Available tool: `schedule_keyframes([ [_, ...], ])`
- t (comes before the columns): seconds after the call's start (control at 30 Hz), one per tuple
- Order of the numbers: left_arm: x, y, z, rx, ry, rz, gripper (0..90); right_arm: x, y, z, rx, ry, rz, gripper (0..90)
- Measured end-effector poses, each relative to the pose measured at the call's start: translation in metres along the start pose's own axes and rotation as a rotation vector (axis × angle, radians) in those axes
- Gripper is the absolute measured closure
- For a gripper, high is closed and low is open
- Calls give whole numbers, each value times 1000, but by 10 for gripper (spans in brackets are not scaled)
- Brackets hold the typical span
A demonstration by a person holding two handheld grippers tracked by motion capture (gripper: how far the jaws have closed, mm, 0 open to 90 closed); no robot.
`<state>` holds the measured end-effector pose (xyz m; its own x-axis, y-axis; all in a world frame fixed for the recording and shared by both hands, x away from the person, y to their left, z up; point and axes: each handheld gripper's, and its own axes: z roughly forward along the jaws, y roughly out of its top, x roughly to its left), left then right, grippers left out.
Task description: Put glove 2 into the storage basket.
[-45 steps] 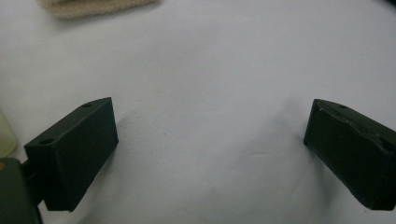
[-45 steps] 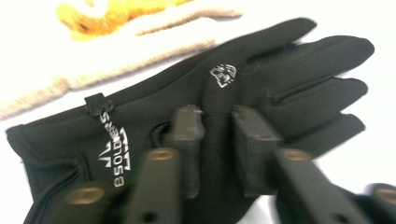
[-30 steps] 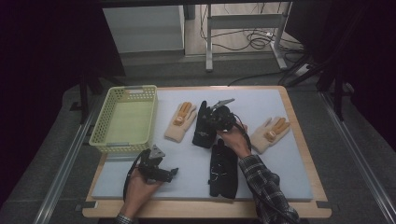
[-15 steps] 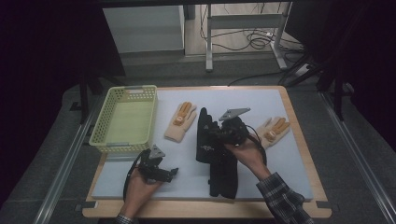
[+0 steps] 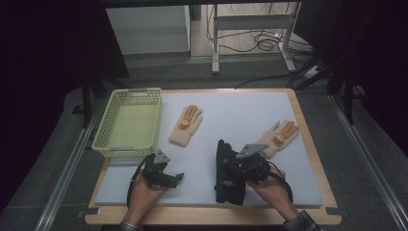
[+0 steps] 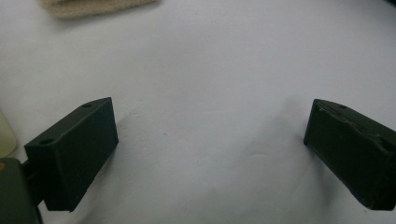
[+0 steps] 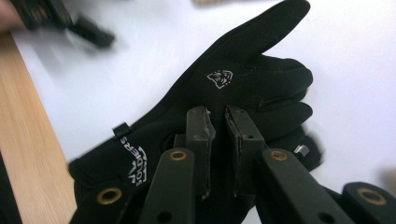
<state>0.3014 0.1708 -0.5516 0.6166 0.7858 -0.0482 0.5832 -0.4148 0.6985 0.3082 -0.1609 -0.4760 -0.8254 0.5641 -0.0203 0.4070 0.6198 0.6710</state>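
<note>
- Pale yellow plastic, the basket (image 5: 128,124) stood at the far left of the white mat (image 5: 240,115), clear of everything else, and its floor looked bare
- Beside the basket's near corner the left gripper (image 5: 177,178) lay low over the mat in the person's left hand (image 5: 144,195); in the left gripper view its jaws were spread wide with only white mat between them
- A cream glove with orange fingertips (image 5: 187,125) lay flat just right of the basket, fingers pointing away from the person, and its cuff edge (image 6: 93,7) showed at the top of the left gripper view
- Nearer the middle, the black gloves (image 5: 227,174) lay on the mat close to its near edge, one seemingly on top of the other, fingers pointing away
- The right gripper (image 5: 226,171) sat over those gloves, held in the right hand (image 5: 269,185); in the right gripper view the top black glove (image 7: 233,88) lay under jaws that had just been opening, a narrow gap between them, and whether any fabric remained pinched could not be told
- A second cream glove (image 5: 278,137) lay slantwise to the right of the right gripper, near but apart
</note>
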Motion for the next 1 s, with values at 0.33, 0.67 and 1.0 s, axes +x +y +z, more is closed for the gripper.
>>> schedule_keyframes([
  [0.33, 0, 0, 0, 2, -1, 5, 28, 0, -15, 15, -3, -8, 32, 489],
  [0.67, 0, 0, 0, 1, -1, 5, 28, -19, -29, -16, -56, -28, 84, 638],
  [1.0, 0, 0, 0, 7, 2, 9, 28, -13, -73, -17, -20, 28, 118, 760],
])
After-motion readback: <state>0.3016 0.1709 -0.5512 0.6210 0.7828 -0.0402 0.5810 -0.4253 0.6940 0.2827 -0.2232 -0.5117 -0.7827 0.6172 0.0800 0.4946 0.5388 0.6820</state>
